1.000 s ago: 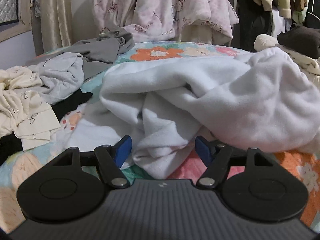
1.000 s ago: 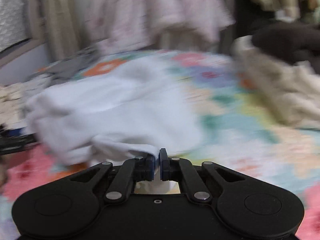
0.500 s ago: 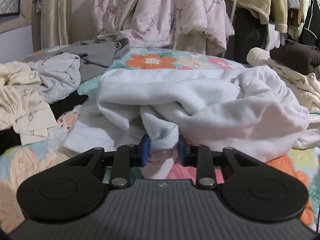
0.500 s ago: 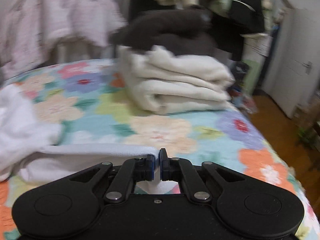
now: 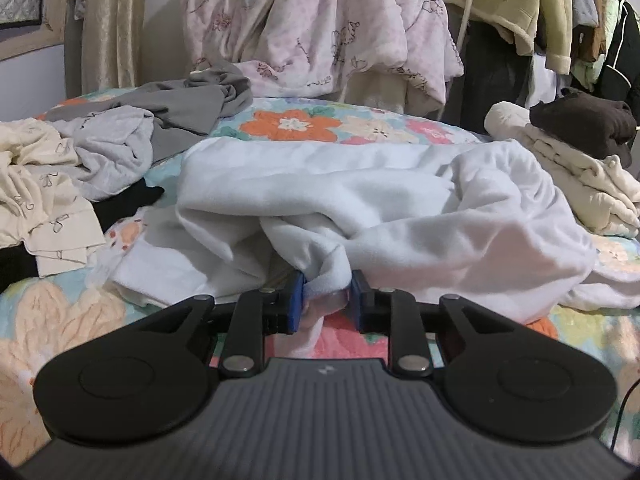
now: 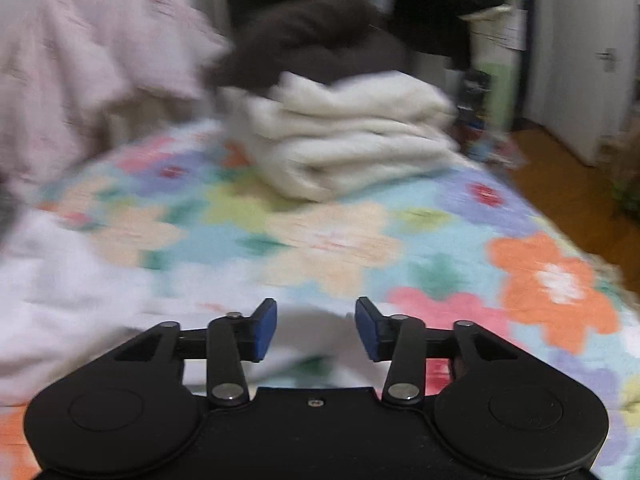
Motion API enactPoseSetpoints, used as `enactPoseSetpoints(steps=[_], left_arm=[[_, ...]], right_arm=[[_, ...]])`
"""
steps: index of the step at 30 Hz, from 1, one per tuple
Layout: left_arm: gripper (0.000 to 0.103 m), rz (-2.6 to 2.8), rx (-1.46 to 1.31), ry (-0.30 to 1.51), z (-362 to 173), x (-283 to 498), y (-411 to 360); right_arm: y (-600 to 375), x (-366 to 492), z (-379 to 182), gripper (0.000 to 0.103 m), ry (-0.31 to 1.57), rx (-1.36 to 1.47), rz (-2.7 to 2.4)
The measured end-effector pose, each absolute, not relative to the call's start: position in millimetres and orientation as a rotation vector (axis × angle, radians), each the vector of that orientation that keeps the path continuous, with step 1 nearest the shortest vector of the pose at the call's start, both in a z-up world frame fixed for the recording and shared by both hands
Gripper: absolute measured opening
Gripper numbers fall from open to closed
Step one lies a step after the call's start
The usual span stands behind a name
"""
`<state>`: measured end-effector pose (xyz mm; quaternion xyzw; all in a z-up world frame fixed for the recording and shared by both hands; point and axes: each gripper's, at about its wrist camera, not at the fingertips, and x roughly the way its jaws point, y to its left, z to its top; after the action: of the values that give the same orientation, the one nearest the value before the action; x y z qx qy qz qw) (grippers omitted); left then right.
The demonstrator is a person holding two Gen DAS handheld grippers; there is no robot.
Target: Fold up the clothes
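White fleece garment (image 5: 360,200) crumpled mid-bed on floral quilt (image 5: 292,124). Left gripper (image 5: 325,300): jaws just closed to a narrow gap, pinching a bunched fold. Right gripper (image 6: 316,326): jaws just opened about halfway, nothing pinched, white cloth lying below them. Best next: keep left pinch firm, regrip a matching edge with right, draw flat before folding. Garment type, sleeves and hem buried in bunching. Right view motion-blurred; folded cream stack (image 6: 352,136) only roughly legible.
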<state>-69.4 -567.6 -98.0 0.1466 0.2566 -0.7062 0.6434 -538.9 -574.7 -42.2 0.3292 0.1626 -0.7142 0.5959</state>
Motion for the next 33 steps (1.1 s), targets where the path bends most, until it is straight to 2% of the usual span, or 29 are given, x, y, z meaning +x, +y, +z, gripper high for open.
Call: enactPoseSetpoints(steps=[6,11,14,15,16,17,20,24,26,30,33], left_arm=[[0.023,-1.575,0.366,0.585,-98,-73,-569],[0.023,-1.578,0.366,0.615,-97,-70,-566],[0.023,-1.577,0.353,0.639,-97,-68,-565],[0.023,-1.576,0.351,0.645,-97,-67,-564],[0.023,-1.574,0.362,0.632,-95,-68,-562],[0.023,-1.576,0.372,0.617,-93,-70,-560],[0.027,-1.579,0.388,0.596,-88,-73,-553],[0.038,-1.626,0.369,0.644,-81,-72,-547],[0.039,-1.657,0.361,0.652,-77,-74,-544],[0.057,-1.784,0.372,0.607,-67,-90,-535],[0.062,-1.855,0.406,0.556,-65,-108,-531]], right_arm=[[-602,-477,-64,0.057,0.253,0.886,-1.251],[-640,-452,-112,0.057,0.174,1.065,-1.152],[-652,-437,-126,0.058,0.152,1.074,-1.149],[-654,-432,-128,0.056,0.15,1.053,-1.145],[-654,-429,-127,0.048,0.145,1.033,-1.137],[-655,-425,-126,0.026,0.149,1.018,-1.124],[-645,-415,-107,0.019,0.184,0.909,-1.104],[-613,-411,-69,0.018,0.162,0.797,-1.014],[-599,-410,-52,0.018,0.135,0.772,-0.973],[-589,-408,-29,0.018,0.097,0.783,-0.929],[-583,-404,-15,0.018,0.08,0.773,-0.892]])
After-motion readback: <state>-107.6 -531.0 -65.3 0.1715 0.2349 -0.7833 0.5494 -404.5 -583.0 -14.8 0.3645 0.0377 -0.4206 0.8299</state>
